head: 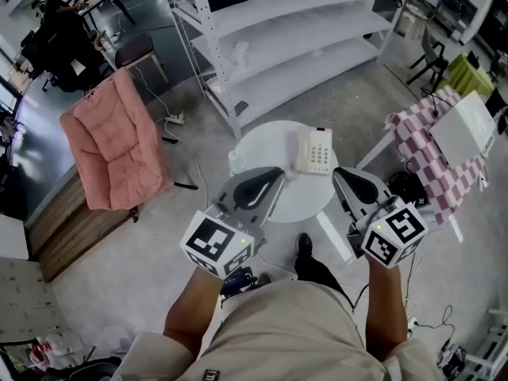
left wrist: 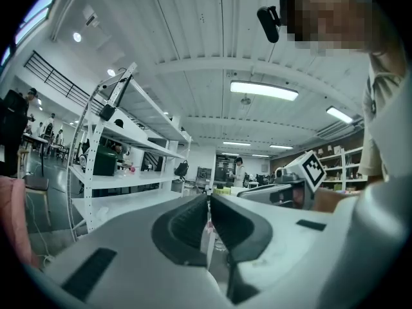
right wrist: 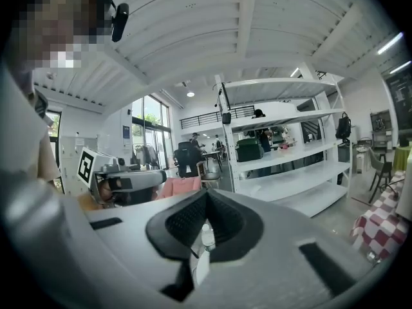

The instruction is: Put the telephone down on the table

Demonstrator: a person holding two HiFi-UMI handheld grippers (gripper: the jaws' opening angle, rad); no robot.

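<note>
Clenched empty, both: left gripper (head: 274, 174), right gripper (head: 340, 174). Hover side by side over near edge of table (head: 262, 143), phone (head: 314, 151) flat on top, bottle (head: 233, 163) at rim.

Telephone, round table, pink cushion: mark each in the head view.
telephone (head: 319, 157), head view, on its keypad face.
round table (head: 266, 145), head view, bare top left of the telephone.
pink cushion (head: 115, 141), head view, middle of its quilted surface.
</note>
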